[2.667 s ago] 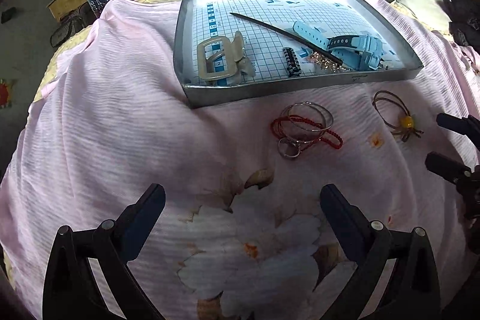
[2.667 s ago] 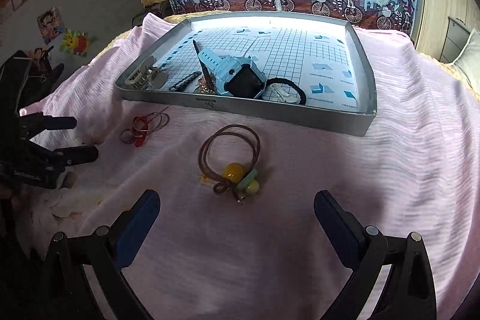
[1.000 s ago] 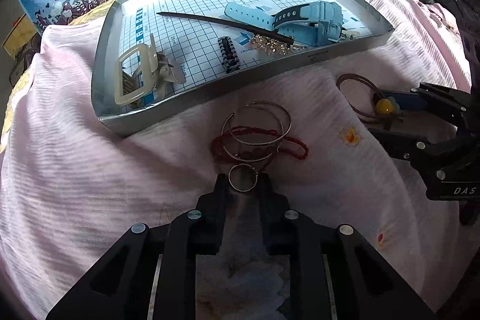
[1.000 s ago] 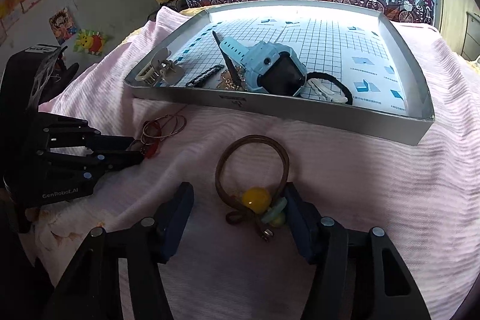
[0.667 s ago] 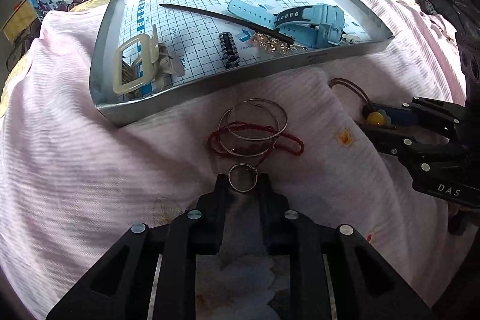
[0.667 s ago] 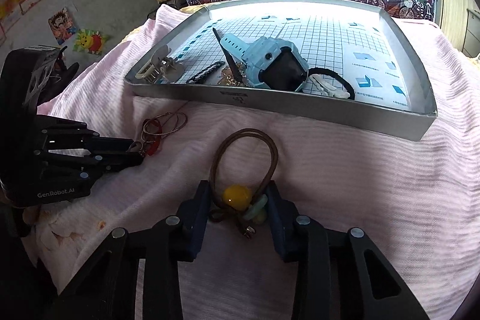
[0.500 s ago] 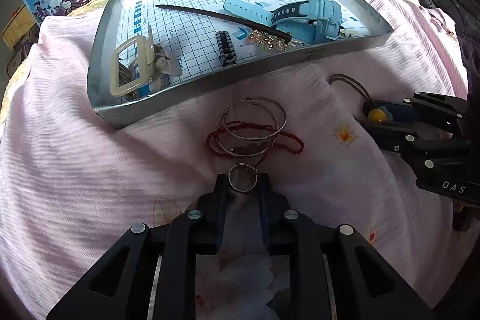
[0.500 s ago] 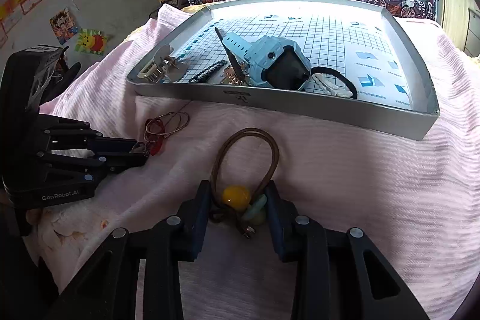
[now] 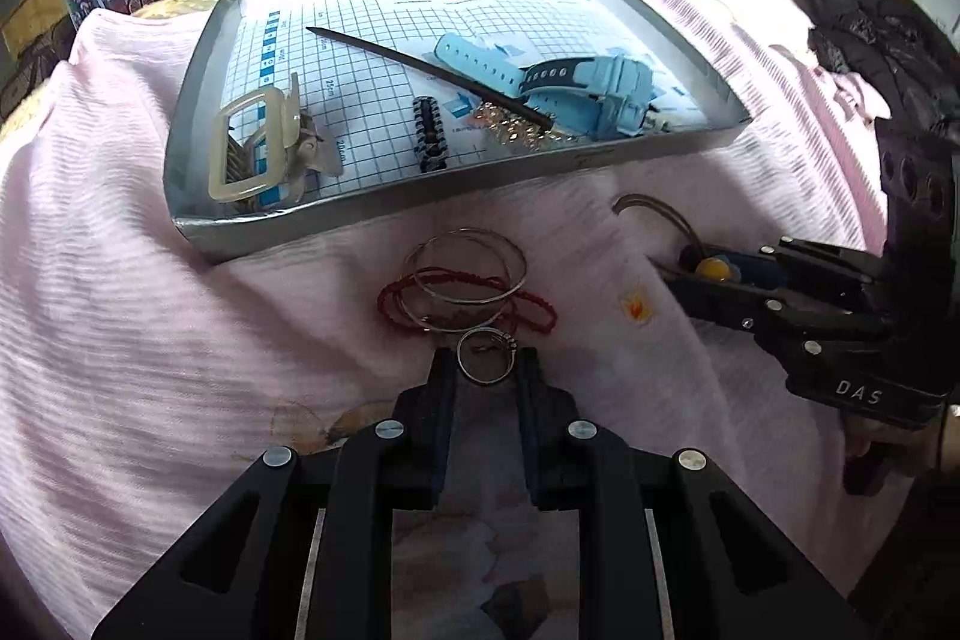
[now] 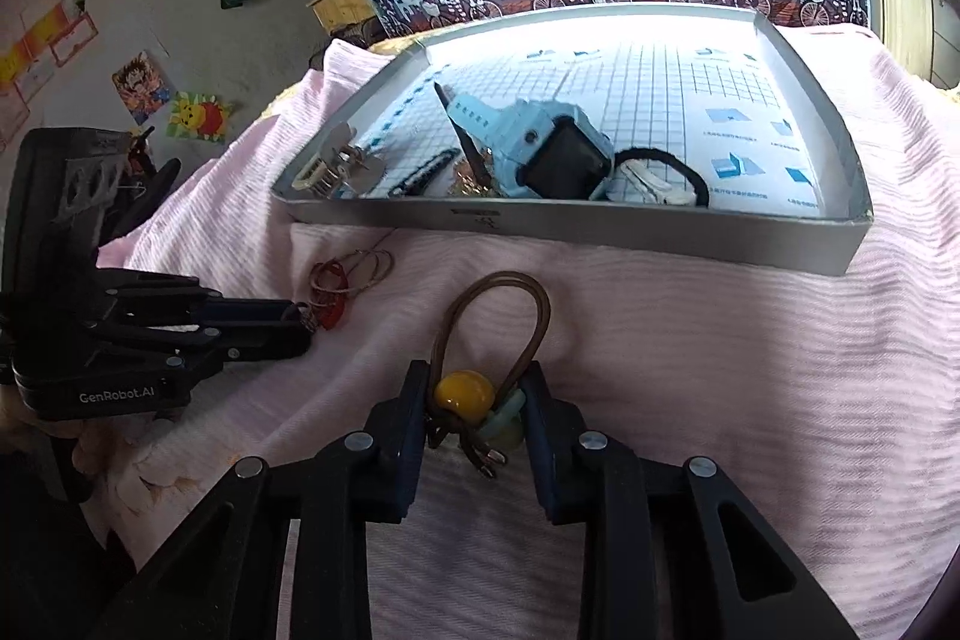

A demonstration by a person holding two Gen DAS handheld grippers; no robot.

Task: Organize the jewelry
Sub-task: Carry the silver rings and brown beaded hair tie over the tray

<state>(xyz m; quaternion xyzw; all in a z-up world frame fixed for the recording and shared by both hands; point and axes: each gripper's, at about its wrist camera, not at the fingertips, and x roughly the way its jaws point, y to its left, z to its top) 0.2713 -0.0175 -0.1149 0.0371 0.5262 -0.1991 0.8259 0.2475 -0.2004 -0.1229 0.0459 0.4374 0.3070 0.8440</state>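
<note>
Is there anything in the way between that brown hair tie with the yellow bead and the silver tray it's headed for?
Nothing visible lies between them. The right gripper is shut on the brown hair tie, and only bare pink cloth separates it from the tray. The tray's near wall stands upright, so the tie must be lifted over it.

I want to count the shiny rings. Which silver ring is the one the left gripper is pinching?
The smallest silver ring, held between the left gripper fingers. The two big hoops lie free on the pink cloth over the red cord.

Two close wrist views, both facing the tray (image 9: 384, 196) (image 10: 600, 220).
</note>
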